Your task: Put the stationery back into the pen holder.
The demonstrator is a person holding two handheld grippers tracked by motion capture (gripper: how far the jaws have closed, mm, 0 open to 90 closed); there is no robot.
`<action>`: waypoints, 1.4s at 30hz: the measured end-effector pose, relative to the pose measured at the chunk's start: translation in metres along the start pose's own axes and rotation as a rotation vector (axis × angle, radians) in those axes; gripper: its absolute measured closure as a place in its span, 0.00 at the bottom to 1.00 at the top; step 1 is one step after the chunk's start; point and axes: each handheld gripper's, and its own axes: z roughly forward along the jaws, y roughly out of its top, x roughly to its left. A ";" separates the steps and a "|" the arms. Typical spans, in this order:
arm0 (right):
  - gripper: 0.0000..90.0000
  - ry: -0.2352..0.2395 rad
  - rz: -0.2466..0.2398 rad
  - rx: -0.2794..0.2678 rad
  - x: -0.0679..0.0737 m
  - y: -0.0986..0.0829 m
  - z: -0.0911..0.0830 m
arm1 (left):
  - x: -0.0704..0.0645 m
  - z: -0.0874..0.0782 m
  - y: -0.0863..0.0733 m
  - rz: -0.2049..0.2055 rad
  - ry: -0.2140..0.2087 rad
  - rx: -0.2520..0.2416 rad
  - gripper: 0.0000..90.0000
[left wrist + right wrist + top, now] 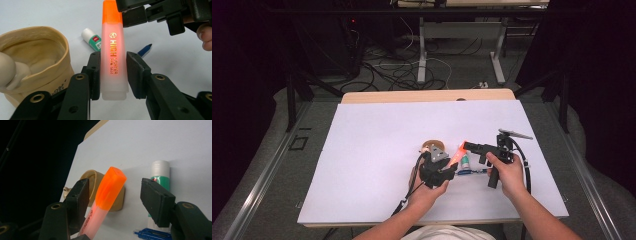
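Observation:
An orange highlighter [113,37] with a translucent body and an orange cap stands upright in my left gripper [113,75], which is shut on its lower body. In the high view the left gripper [451,165] holds the highlighter [457,153] above the middle of the white table. My right gripper [468,146] comes in from the right at the cap end. Its jaws stand open on either side of the orange cap [111,187], which sits closer to the left jaw. The right gripper [115,197] holds nothing.
A tan fabric pouch [37,57] with a pale rounded object inside stands just left of the highlighter. A white and green glue stick [465,161] and a blue pen [473,171] lie on the white sheet [377,140] under the grippers.

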 end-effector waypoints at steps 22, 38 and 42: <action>0.66 0.018 0.135 0.006 -0.005 -0.002 0.014 | -0.005 0.004 -0.005 -0.003 -0.014 -0.013 0.73; 0.75 0.045 0.155 -0.018 -0.011 -0.004 0.016 | -0.006 0.004 -0.006 0.016 -0.021 0.001 0.73; 0.76 0.050 0.161 -0.015 -0.012 -0.004 0.016 | -0.006 0.003 -0.006 0.015 -0.020 0.000 0.73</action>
